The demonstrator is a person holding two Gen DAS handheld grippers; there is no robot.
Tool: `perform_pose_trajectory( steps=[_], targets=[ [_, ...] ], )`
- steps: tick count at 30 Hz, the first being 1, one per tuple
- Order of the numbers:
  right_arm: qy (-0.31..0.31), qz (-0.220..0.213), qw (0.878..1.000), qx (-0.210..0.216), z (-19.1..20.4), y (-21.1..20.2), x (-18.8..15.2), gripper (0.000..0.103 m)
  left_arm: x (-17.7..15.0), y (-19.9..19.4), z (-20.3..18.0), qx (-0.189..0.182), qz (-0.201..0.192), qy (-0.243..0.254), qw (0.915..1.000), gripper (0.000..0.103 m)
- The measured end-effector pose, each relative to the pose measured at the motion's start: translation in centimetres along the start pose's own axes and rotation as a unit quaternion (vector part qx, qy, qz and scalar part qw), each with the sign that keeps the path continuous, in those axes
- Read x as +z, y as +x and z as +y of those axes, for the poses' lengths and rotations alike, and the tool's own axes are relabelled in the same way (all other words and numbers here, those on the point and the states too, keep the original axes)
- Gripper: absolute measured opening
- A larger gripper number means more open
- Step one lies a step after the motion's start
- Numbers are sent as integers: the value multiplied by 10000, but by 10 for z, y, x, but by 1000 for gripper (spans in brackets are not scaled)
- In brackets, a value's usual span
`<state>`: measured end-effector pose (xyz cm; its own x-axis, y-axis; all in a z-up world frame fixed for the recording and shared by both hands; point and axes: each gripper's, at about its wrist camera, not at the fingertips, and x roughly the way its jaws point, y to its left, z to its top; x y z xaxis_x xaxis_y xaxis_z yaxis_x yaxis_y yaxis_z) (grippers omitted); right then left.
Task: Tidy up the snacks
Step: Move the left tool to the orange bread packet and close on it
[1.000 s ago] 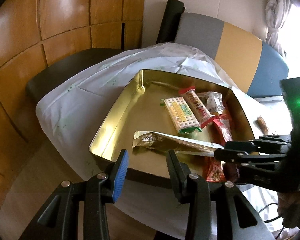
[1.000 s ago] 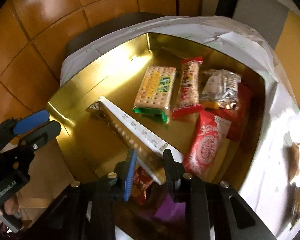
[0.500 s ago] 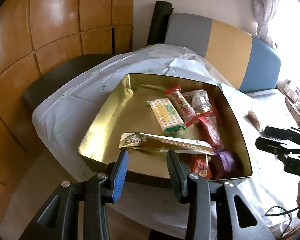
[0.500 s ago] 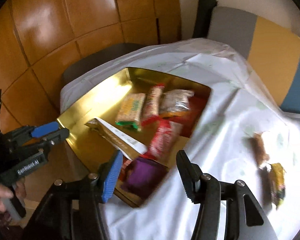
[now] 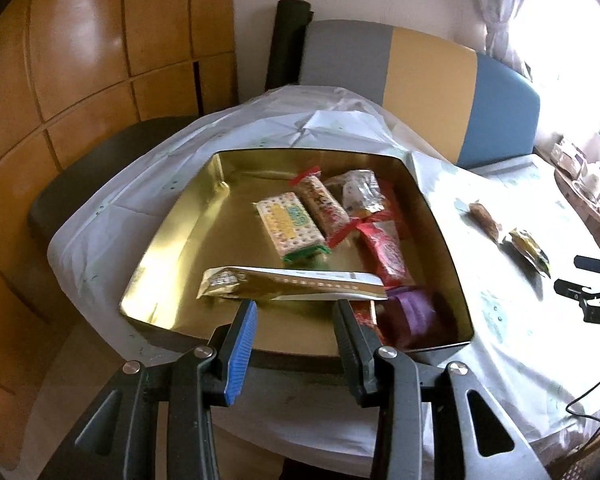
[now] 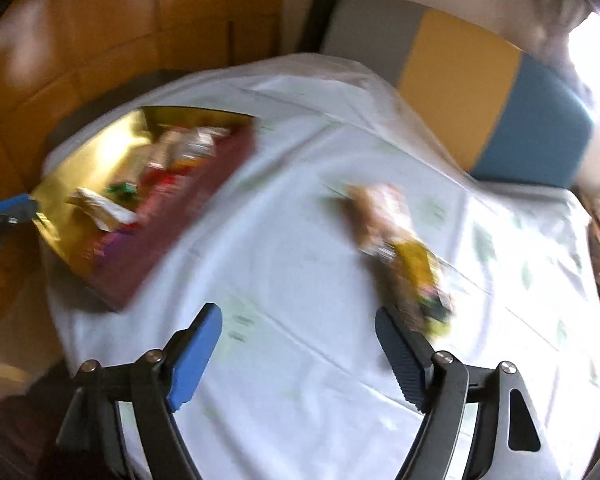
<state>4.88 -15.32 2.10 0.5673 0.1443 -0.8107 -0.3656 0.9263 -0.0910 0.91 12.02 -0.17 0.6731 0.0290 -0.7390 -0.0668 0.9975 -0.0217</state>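
Right hand-held gripper [image 6: 298, 344] now off long gold packet [image 5: 292, 286], opening empty, gold tin [image 5: 172, 240] holding snacks, left hand-held gripper [image 5: 294, 320] apart, empty.

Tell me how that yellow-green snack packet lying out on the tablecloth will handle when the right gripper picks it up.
The yellow-green packet looks like thin crinkled film, so probably light and floppy. Lying flat on the tablecloth, it may slide before pinching. The right gripper, jaws opening, is empty.

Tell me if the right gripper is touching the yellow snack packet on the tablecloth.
Cannot tell. In the blurred right wrist view, the right gripper, jaws opening, overlaps the yellow snack packet at one fingertip; no view shows contact or gap plainly.
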Motion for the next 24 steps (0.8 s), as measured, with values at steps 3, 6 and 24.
perform_pose_trajectory(
  steps=[3, 6, 24],
  targets=[
    [99, 89, 9993, -360, -28, 4, -14, 84, -1, 1, -9, -124, 44, 103, 9999, 40],
    [401, 177, 9962, -748, -63, 11, -30, 85, -1, 1, -19, -193, 60, 232, 9995, 40],
    [1789, 636, 9772, -953, -123, 27, -43, 90, 20, 5, -84, -534, 95, 629, 9965, 40]
  ],
)
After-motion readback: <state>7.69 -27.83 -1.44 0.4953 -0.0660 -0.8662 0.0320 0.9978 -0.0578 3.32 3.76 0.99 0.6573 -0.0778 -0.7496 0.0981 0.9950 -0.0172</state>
